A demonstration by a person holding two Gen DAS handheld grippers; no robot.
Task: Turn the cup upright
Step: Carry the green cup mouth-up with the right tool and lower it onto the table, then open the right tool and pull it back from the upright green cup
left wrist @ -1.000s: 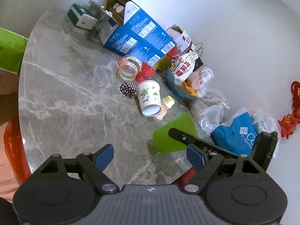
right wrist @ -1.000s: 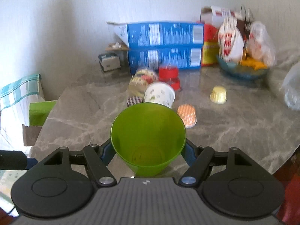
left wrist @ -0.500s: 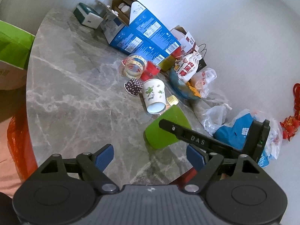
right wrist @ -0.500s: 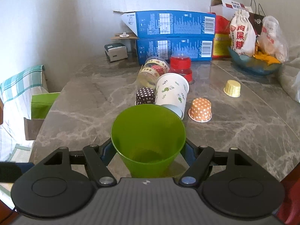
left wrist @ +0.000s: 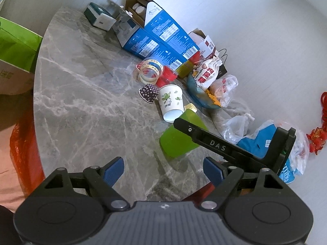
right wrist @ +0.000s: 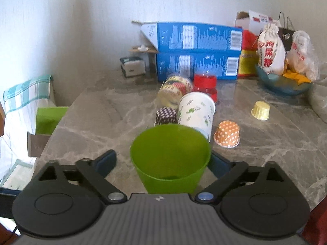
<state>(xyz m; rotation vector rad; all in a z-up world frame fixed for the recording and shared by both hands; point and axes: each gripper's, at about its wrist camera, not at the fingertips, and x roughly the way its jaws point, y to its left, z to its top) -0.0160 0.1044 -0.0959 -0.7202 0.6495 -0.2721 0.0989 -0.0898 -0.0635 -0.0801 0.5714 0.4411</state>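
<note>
A green plastic cup (right wrist: pixel 170 157) stands upright, mouth up, on the grey marble table (right wrist: pixel 102 118), between the fingers of my right gripper (right wrist: pixel 163 161). The jaws now stand wide, with a gap at the left finger (right wrist: pixel 106 161); the right one is close to the cup wall. In the left wrist view the same cup (left wrist: pixel 177 140) stands by the table's near edge with the right gripper's black finger (left wrist: pixel 214 141) across it. My left gripper (left wrist: pixel 163 169) is open and empty, above the table in front of the cup.
A white printed paper cup (right wrist: pixel 197 113) lies on its side just behind the green cup. Small baking cups (right wrist: pixel 226 134) sit beside it. Tape rolls (right wrist: pixel 174 90), red cups (right wrist: pixel 205 83), blue boxes (right wrist: pixel 196 51), a blue bowl (right wrist: pixel 282 84) and bags stand farther back.
The right gripper lowered the green cup onto the table and its jaws have spread apart from the cup. The left gripper drew back slightly, still open.
</note>
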